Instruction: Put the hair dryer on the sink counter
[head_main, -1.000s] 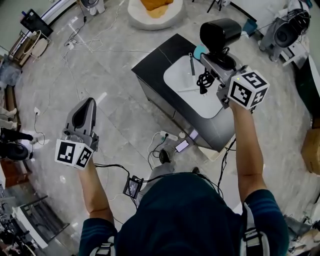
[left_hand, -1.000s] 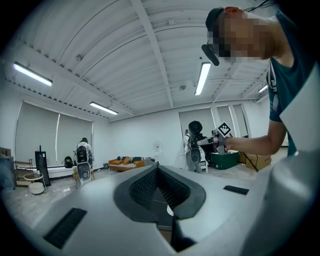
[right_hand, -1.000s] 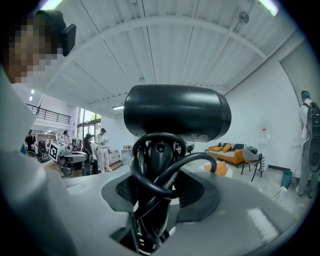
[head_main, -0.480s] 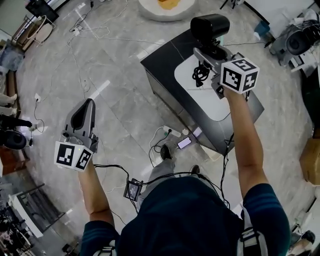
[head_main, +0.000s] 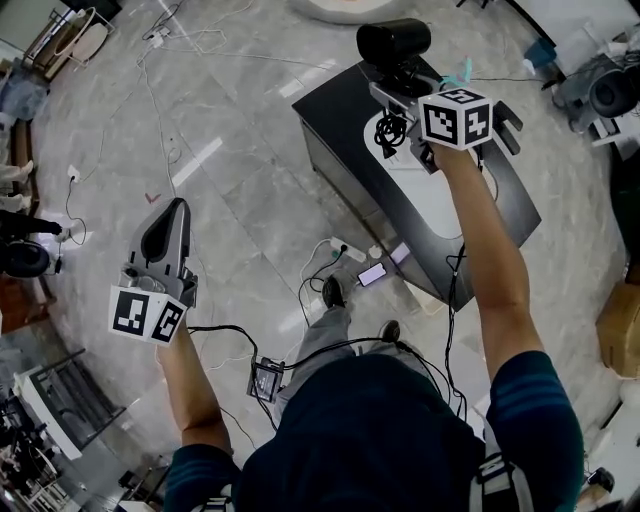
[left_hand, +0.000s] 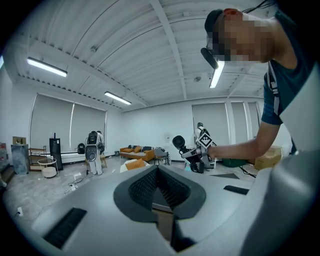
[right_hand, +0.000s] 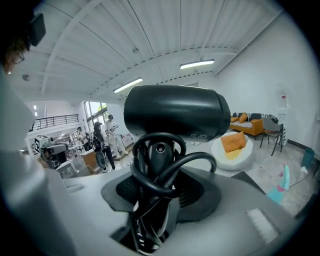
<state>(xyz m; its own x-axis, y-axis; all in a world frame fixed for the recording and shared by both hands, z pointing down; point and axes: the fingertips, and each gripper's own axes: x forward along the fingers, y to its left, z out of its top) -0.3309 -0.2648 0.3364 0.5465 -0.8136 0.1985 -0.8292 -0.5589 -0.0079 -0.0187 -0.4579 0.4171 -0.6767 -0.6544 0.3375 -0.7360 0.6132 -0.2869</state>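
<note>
The black hair dryer (head_main: 393, 45) has its cord wound round the handle, and my right gripper (head_main: 402, 98) is shut on that handle. It hangs above the far end of the dark sink counter (head_main: 335, 100), beside the white basin (head_main: 440, 205). In the right gripper view the hair dryer (right_hand: 172, 112) stands upright between the jaws of the right gripper (right_hand: 155, 200), barrel crosswise. My left gripper (head_main: 168, 215) is held low over the floor at the left, shut and with nothing in it. The left gripper view shows the left gripper (left_hand: 160, 192) pointing across the room at the hair dryer (left_hand: 179, 142).
A teal item (head_main: 458, 72) lies on the counter's far side. On the floor by the counter are a power strip (head_main: 340, 252), a phone (head_main: 372, 273) and loose cables. A cardboard box (head_main: 620, 320) stands at the right edge.
My right gripper has carried the hair dryer forward, from over the basin to over the counter's far end. The left gripper has stayed where it was.
</note>
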